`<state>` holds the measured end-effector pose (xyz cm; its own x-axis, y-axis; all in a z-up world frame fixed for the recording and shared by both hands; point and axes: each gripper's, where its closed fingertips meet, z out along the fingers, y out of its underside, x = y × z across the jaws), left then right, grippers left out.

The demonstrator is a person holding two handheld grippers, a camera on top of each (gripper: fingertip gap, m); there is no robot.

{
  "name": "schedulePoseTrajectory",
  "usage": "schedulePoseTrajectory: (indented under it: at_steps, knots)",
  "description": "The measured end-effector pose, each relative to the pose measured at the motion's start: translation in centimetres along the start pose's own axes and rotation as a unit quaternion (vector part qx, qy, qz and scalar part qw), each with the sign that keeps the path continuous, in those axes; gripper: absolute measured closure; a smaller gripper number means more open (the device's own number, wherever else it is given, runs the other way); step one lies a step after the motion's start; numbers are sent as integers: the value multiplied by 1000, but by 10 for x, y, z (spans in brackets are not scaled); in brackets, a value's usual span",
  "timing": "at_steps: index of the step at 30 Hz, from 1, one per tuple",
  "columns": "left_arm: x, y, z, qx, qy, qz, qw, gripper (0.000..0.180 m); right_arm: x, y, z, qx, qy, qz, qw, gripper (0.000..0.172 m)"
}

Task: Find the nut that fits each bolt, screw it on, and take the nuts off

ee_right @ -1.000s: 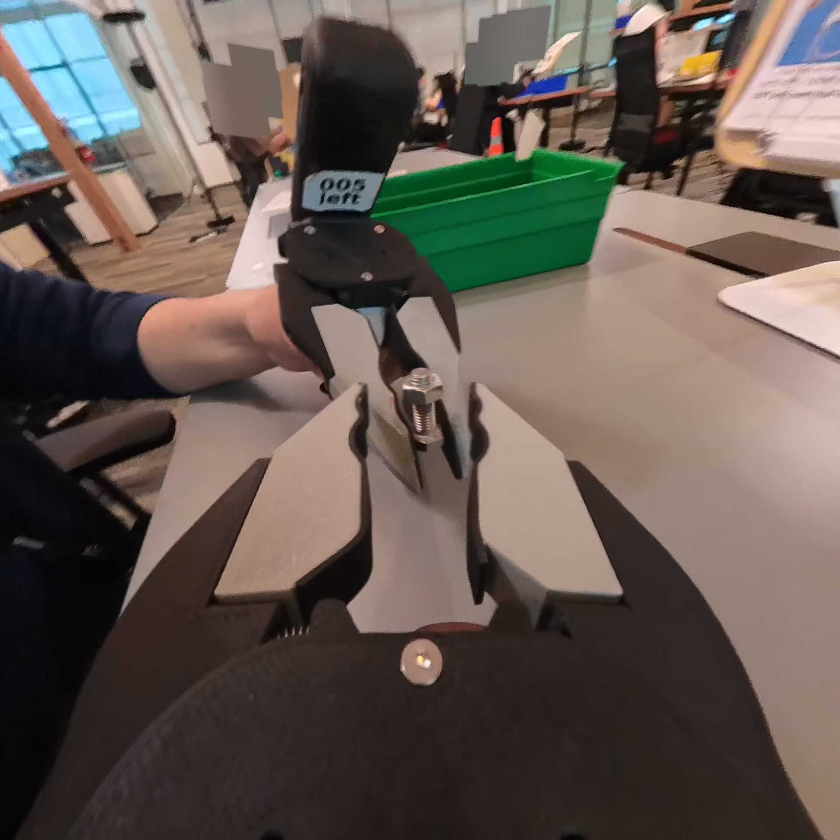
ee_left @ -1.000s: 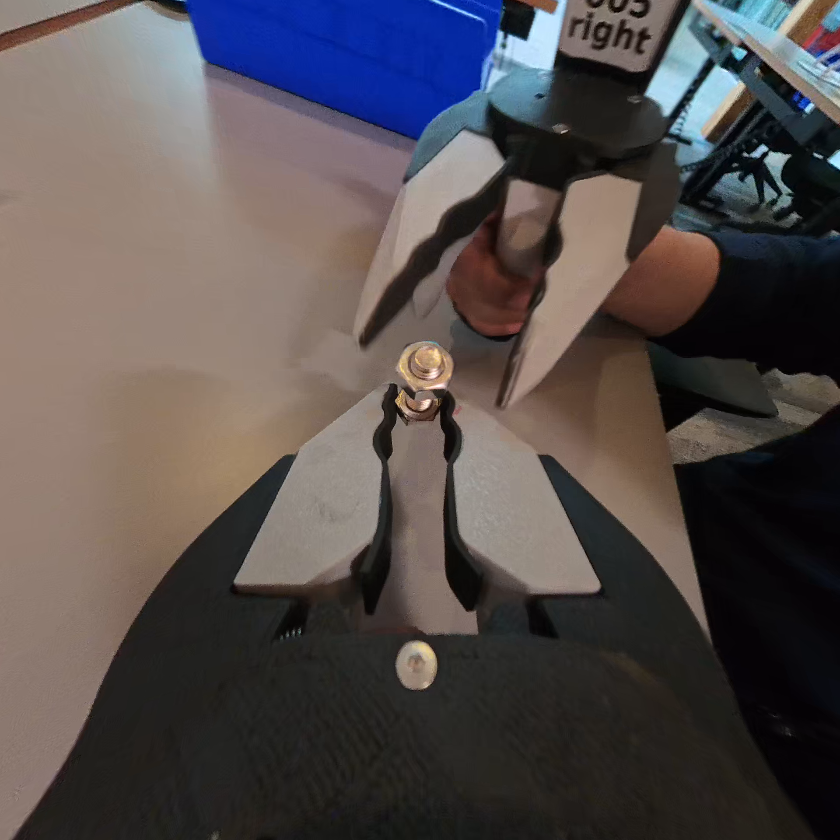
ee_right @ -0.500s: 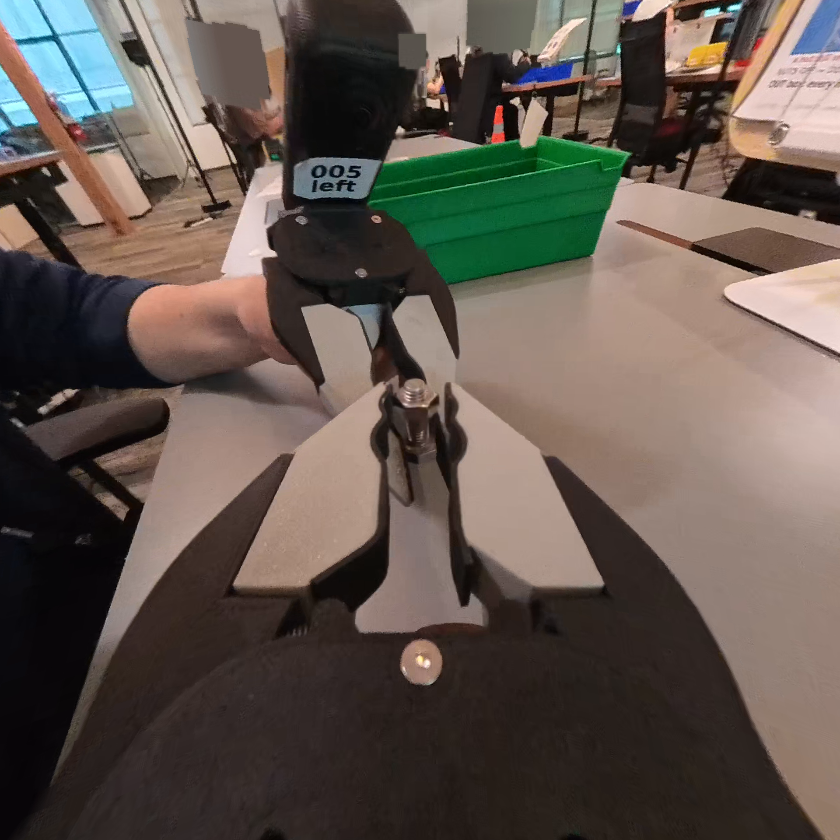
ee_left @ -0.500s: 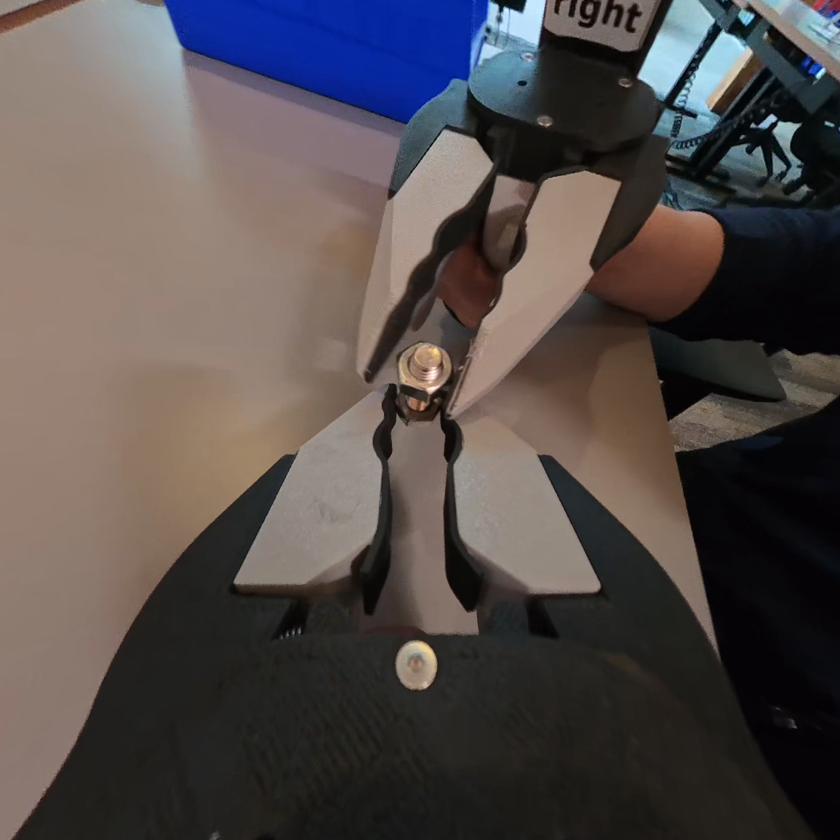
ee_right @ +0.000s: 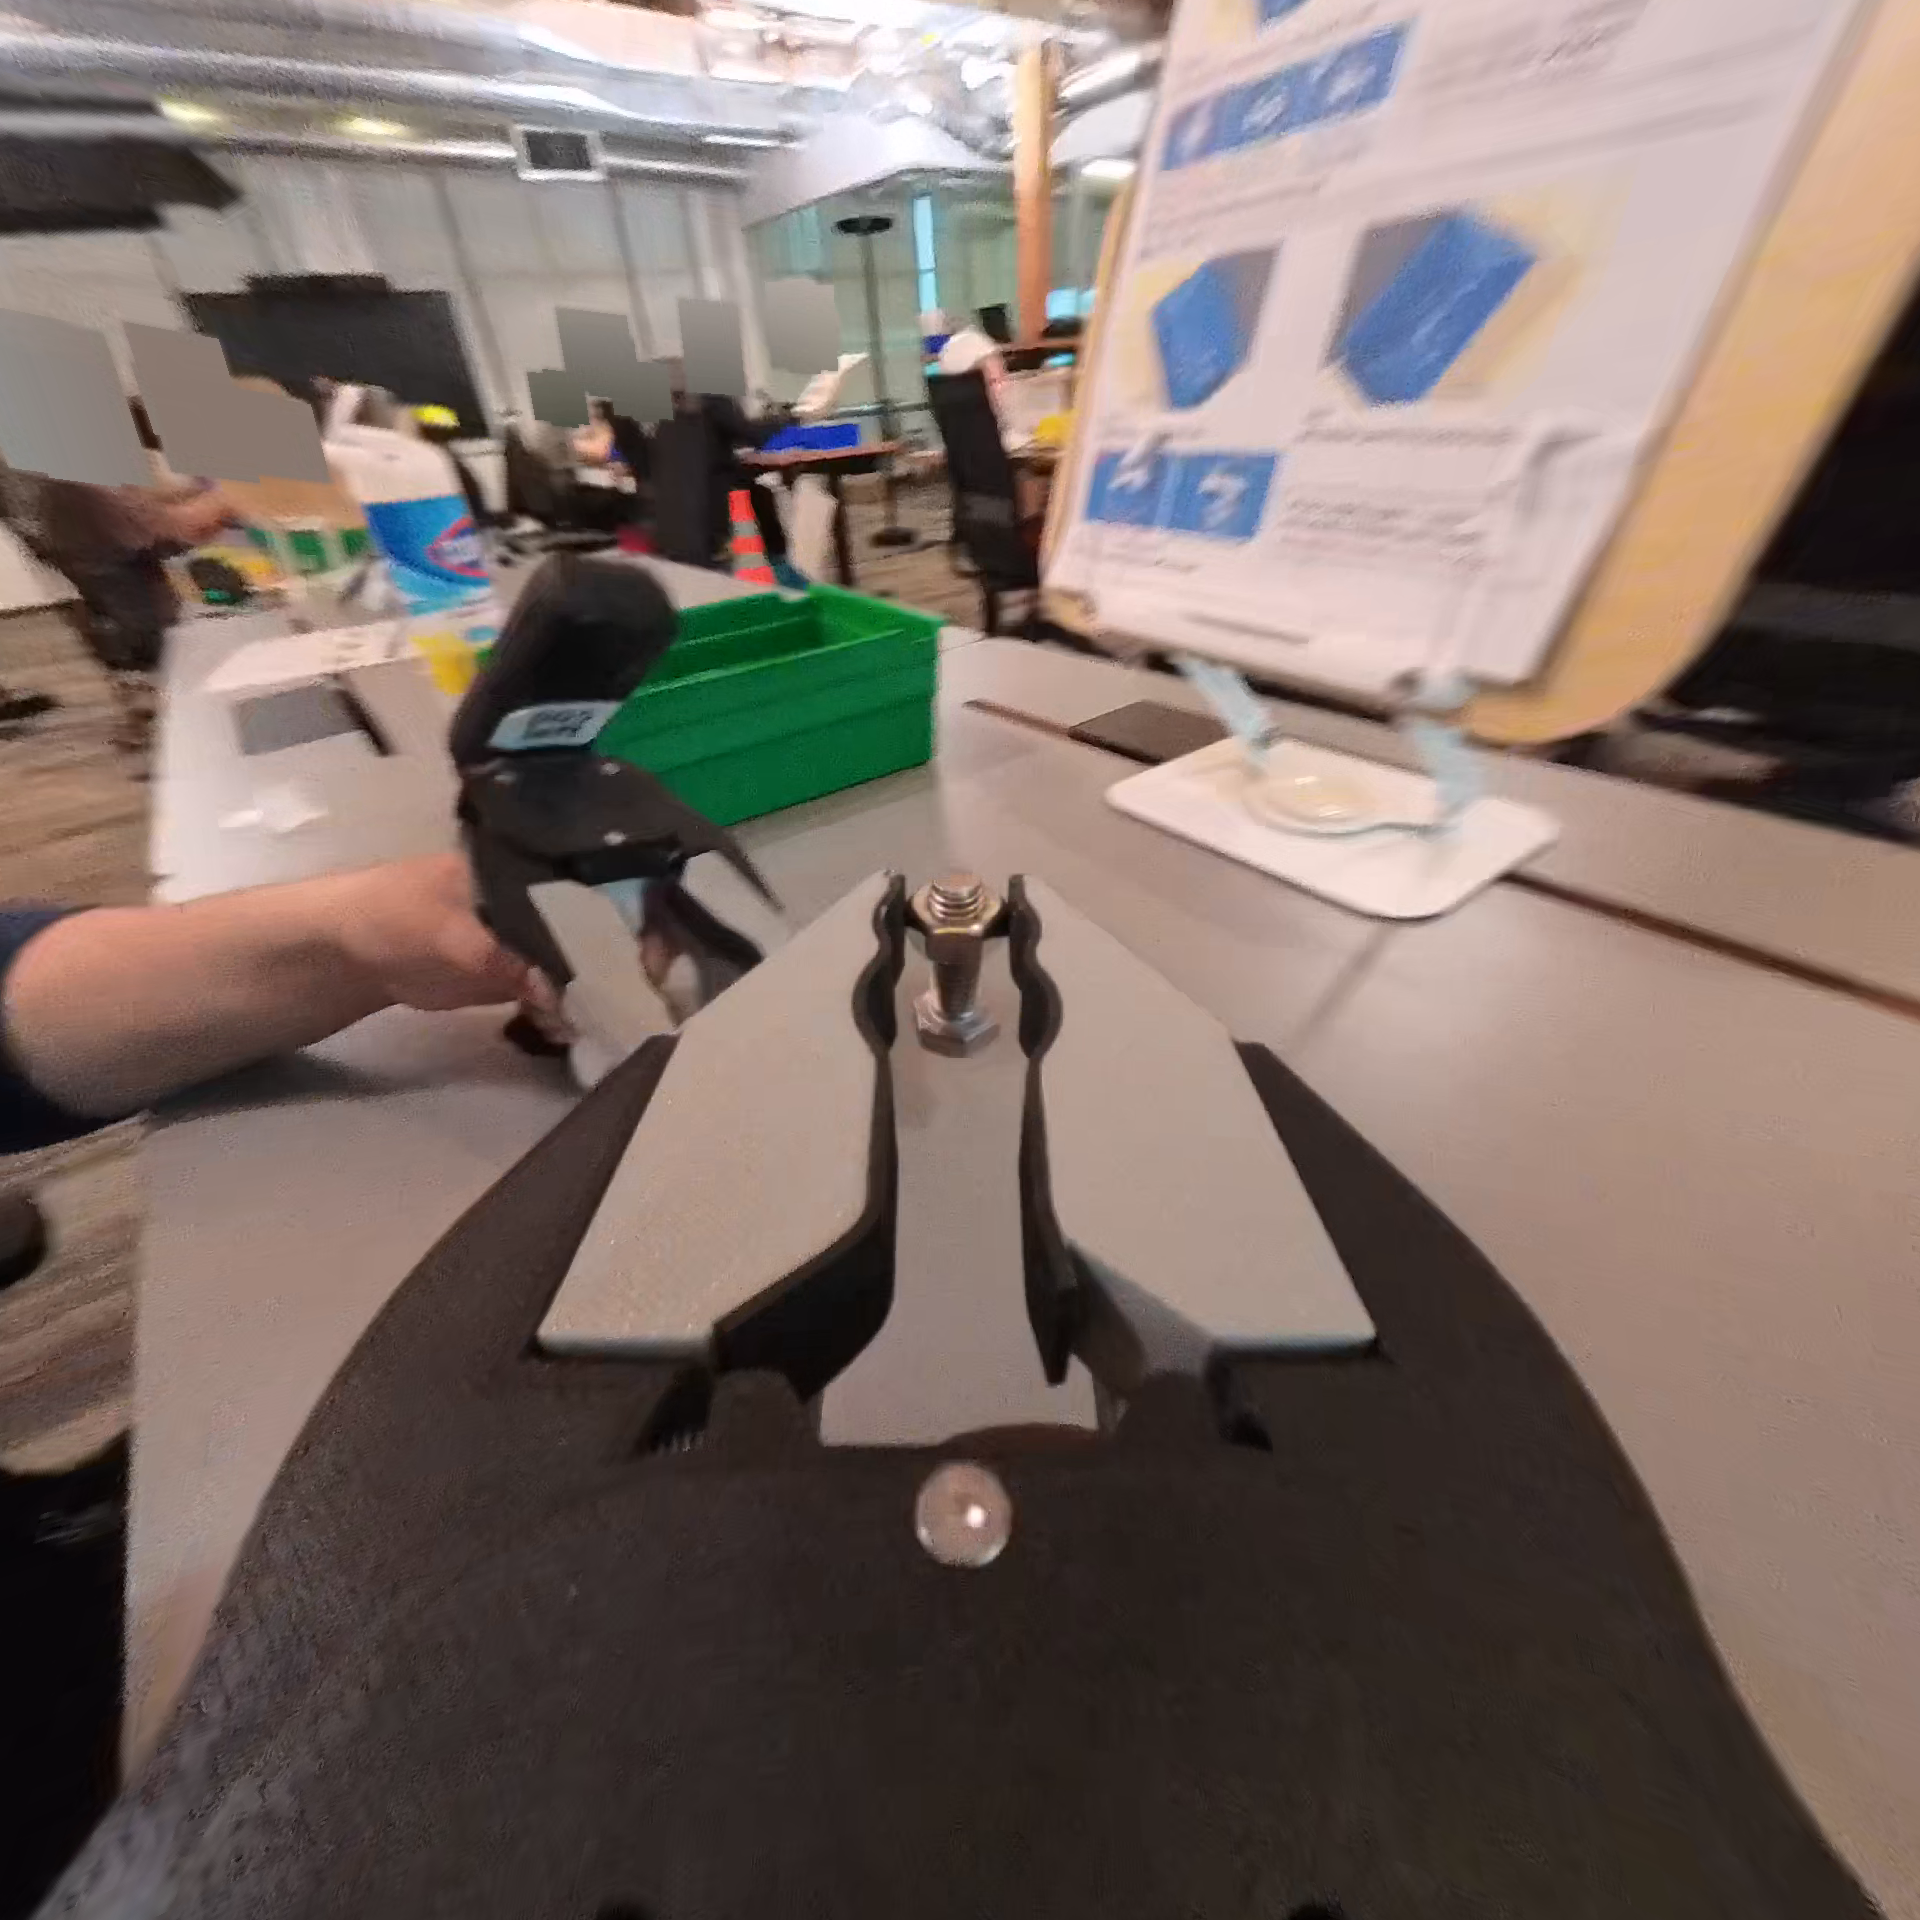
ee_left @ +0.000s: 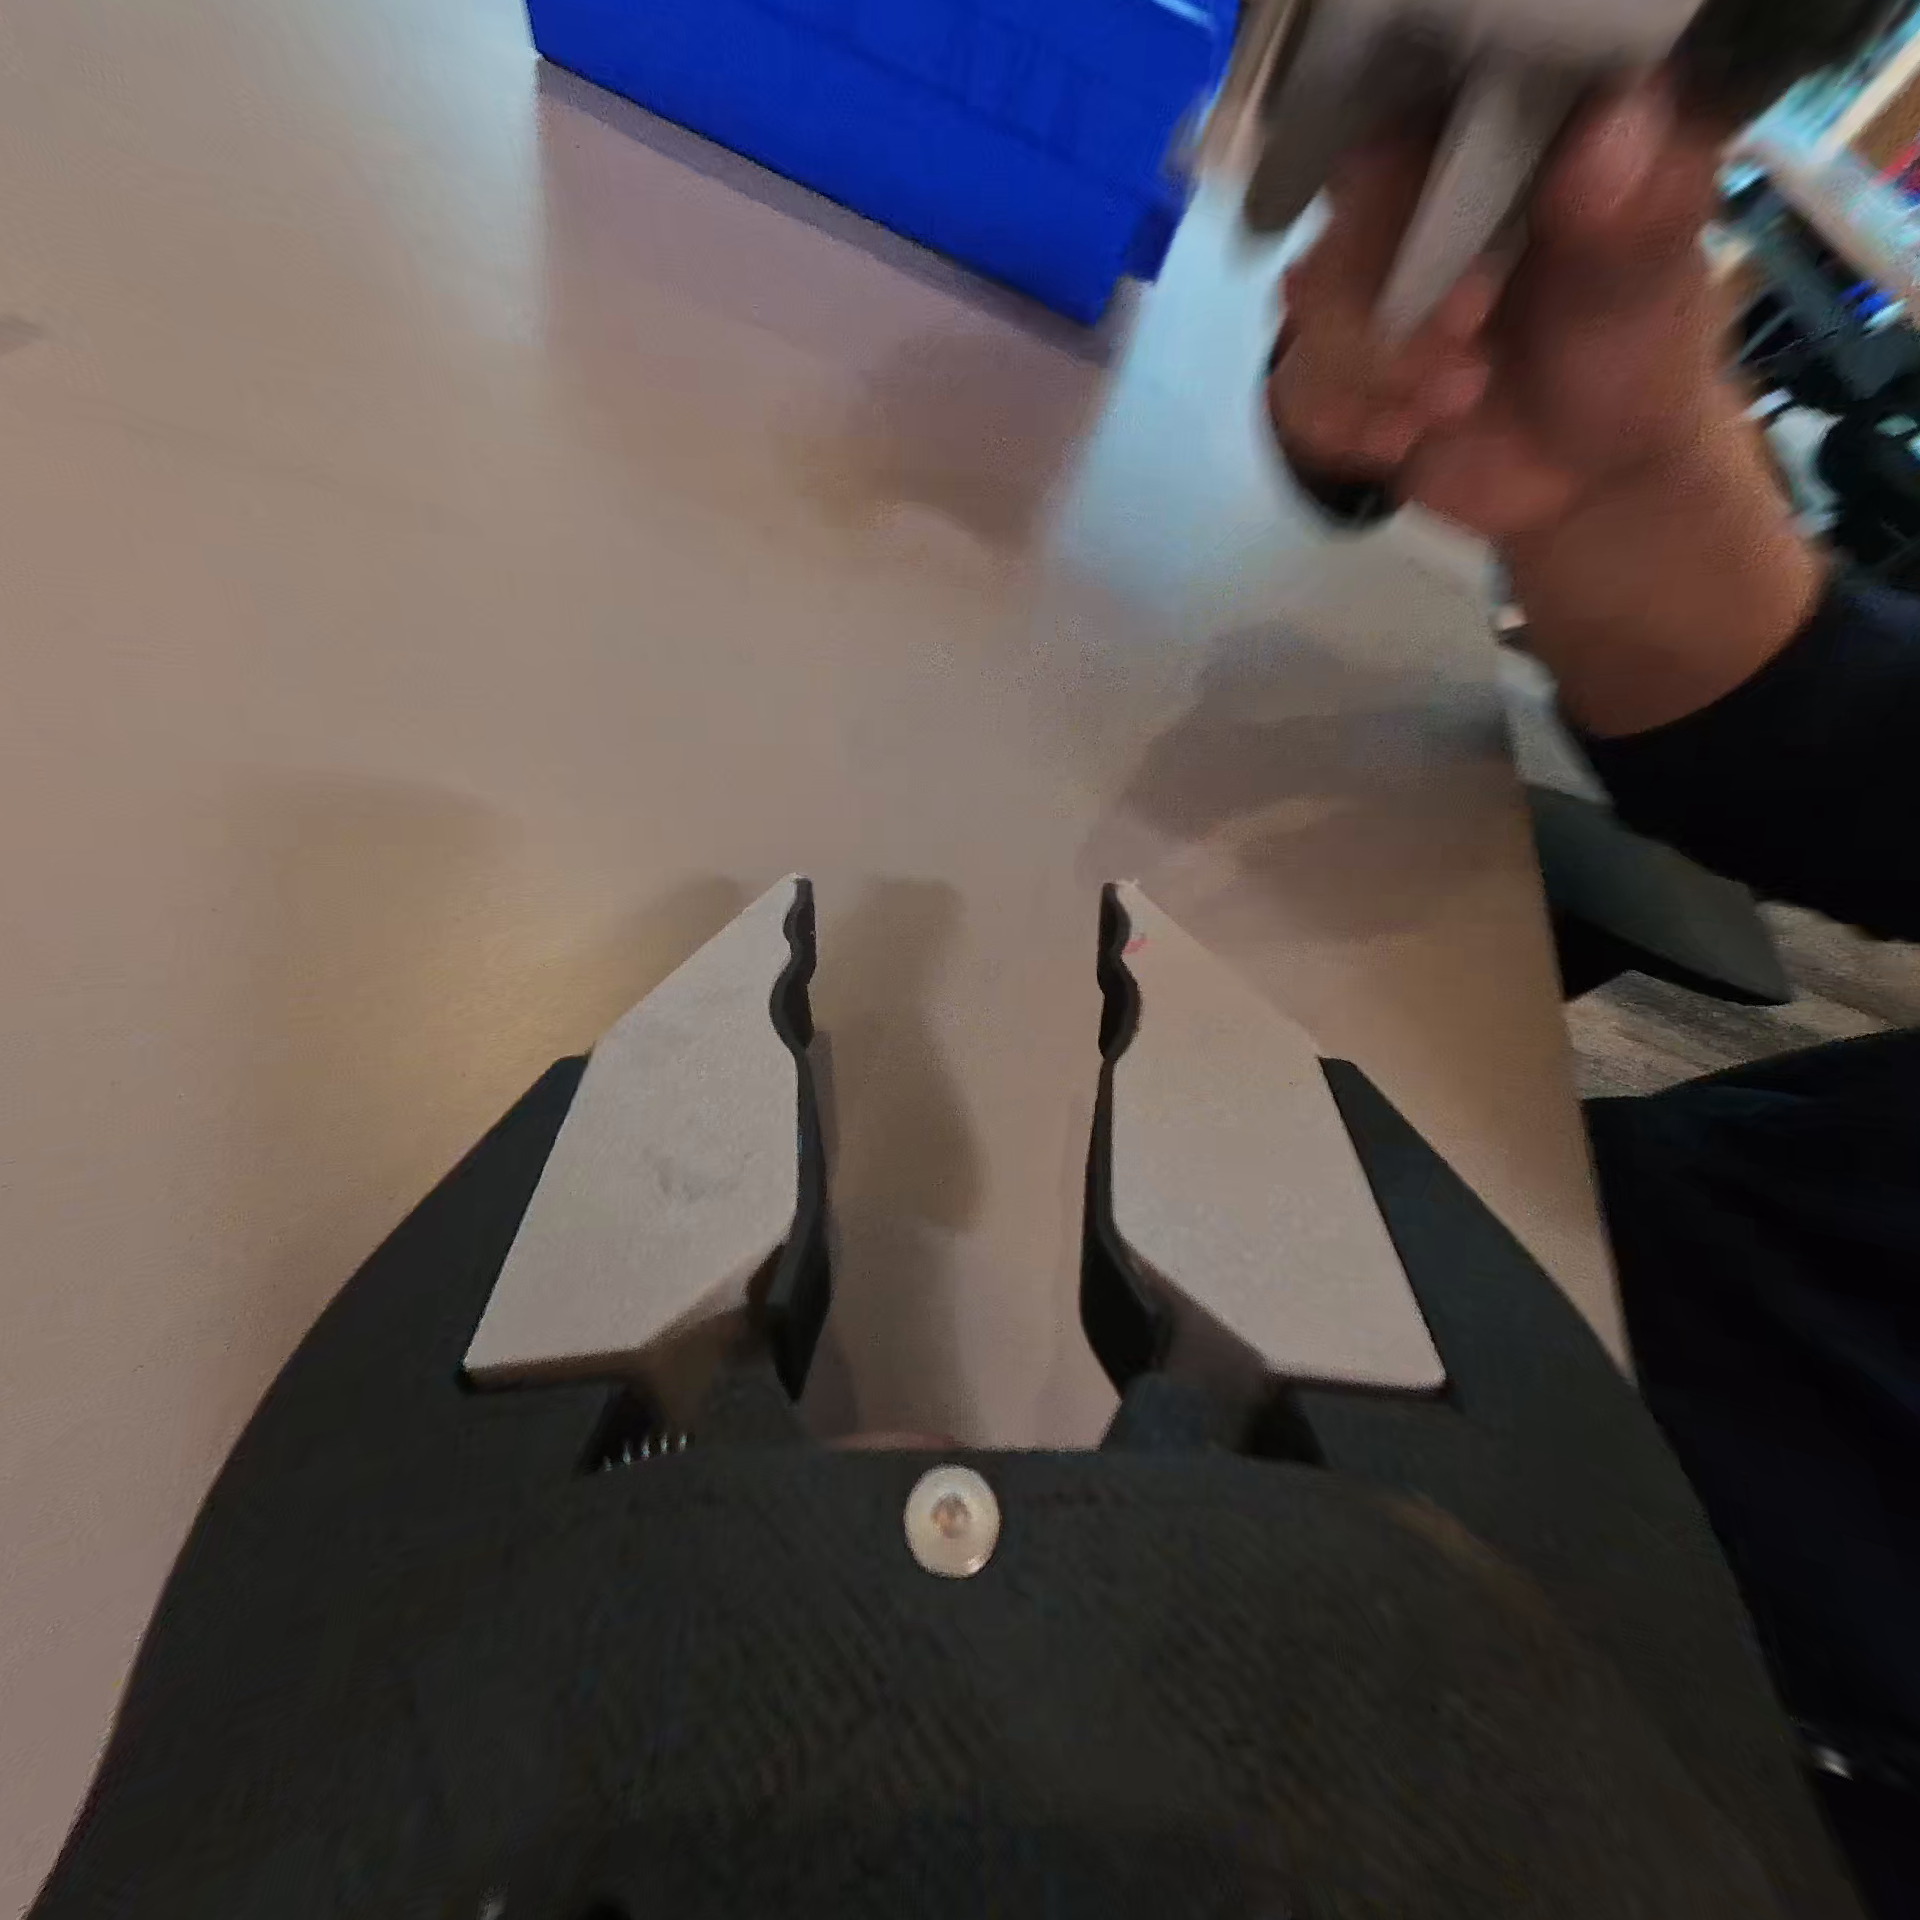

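Above the grey surface (ee_right: 1558, 1143) my right gripper (ee_right: 958, 920) pinches the steel hex nut (ee_right: 956, 928) on the threaded silver bolt (ee_right: 954, 987) while my left gripper (ee_left: 956, 904) gapes empty, so I judge the bolt could spin or drop unsupported.

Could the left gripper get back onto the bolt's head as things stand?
Probably yes: the left gripper is open and bare, and the bolt hangs head-down from the right gripper, which grips only the nut.

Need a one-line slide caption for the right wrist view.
Right gripper clamps the steel hex nut on a silver bolt; green plastic bin behind.
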<state>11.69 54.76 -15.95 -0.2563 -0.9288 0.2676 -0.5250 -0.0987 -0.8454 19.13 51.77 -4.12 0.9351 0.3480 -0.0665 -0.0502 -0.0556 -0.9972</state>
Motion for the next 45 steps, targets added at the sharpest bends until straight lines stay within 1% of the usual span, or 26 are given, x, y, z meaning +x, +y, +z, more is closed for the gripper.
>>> schedulePoseTrajectory:
  at_steps: [2,3,5,6,7,9,10,11,13,15,16,19,20,21,22,24,26,27,28,30,32,34,36,38,41,45]
  knots:
    - [-7,3,1,-14,-36,27,999,129,49,-40,-53,-1,122,-58,991,156]
    - [-10,4,1,-18,-52,37,998,129,76,-55,-80,-22,180,-81,980,156]
    - [-17,3,2,-17,-84,49,995,131,135,-61,-130,-102,278,-97,950,155]
    - [-22,1,1,-16,-103,53,993,132,167,-57,-153,-144,325,-98,930,155]
    - [-28,0,0,-14,-124,58,990,131,196,-43,-172,-195,353,-83,911,156]
    - [-38,-1,-3,-15,-162,72,984,129,241,0,-197,-300,376,-46,875,155]
    - [-42,-1,-4,-16,-175,76,981,128,256,29,-204,-353,373,-20,858,155]
    - [-46,0,-5,-17,-186,76,979,128,264,58,-209,-400,363,10,841,155]
    - [-51,2,-5,-20,-193,71,978,127,270,101,-215,-462,343,55,816,154]
    - [-53,5,-5,-23,-192,64,979,127,271,125,-215,-485,329,86,806,154]
    - [-53,5,-6,-23,-191,61,980,127,272,131,-214,-487,326,100,804,154]
    - [-52,4,-7,-19,-187,61,980,128,270,131,-211,-490,314,106,806,154]
    - [-52,4,-6,-21,-186,62,980,128,272,125,-212,-491,323,97,804,152]
    - [-52,5,-6,-23,-186,63,980,128,276,115,-214,-486,345,81,799,143]
    - [-51,6,-6,-26,-184,63,981,127,278,99,-214,-469,367,66,801,138]
    - [-50,6,-6,-27,-182,63,981,126,269,57,-199,-402,388,36,829,131]
    - [-50,4,-7,-24,-181,64,981,126,244,16,-172,-337,388,-2,858,110]
    - [-49,4,-8,-23,-179,63,982,126,224,1,-153,-314,375,-22,872,100]
    - [-49,4,-8,-23,-177,61,982,126,199,-10,-131,-295,350,-43,888,94]
    - [-48,3,-8,-22,-176,61,982,126,144,-18,-81,-268,282,-82,917,92]
    - [-48,3,-9,-21,-176,62,982,126,95,-9,-33,-257,220,-120,933,95]
    - [-48,2,-10,-19,-177,61,982,126,57,9,13,-233,167,-138,948,102]
    - [-49,2,-11,-19,-179,59,982,126,37,35,49,-226,136,-141,954,101]
    - [-50,3,-12,-19,-180,56,982,126,32,59,73,-225,129,-143,955,99]
    - [-54,4,-16,-21,-183,50,982,125,34,77,87,-214,120,-124,961,96]
    - [-66,5,-26,-24,-199,37,979,123,45,74,74,-176,127,-113,970,96]
